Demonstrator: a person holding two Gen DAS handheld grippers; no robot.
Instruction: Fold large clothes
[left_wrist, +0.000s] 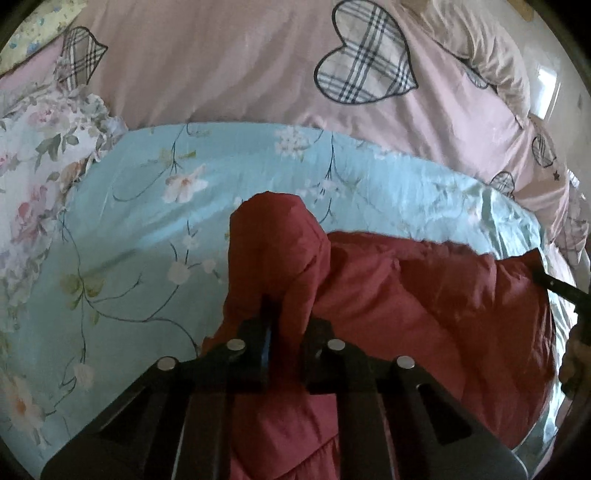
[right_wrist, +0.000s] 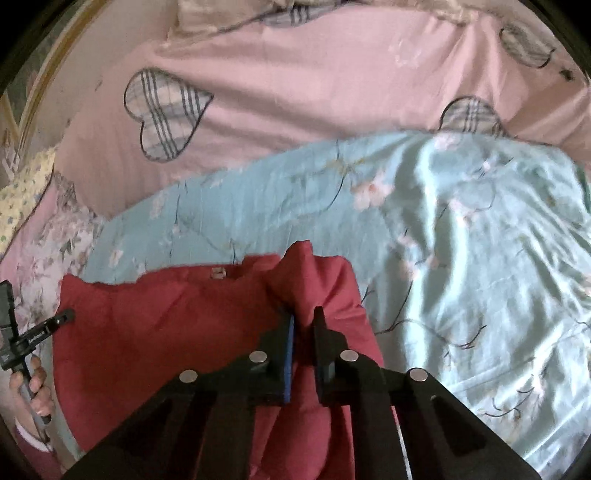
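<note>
now both grippers pinch the red garment (left_wrist: 388, 295) — the left gripper (left_wrist: 288, 317) clamps its left corner, the right gripper (right_wrist: 303, 325) its right corner, each bunched upward, on the pale blue floral sheet (left_wrist: 147, 221) near its front edge.

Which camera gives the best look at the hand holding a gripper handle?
The right wrist view: the person's hand shows fingers wrapped around the handle at its left edge. The left wrist view shows only a dark blurred sliver of a hand at its right edge.
</note>
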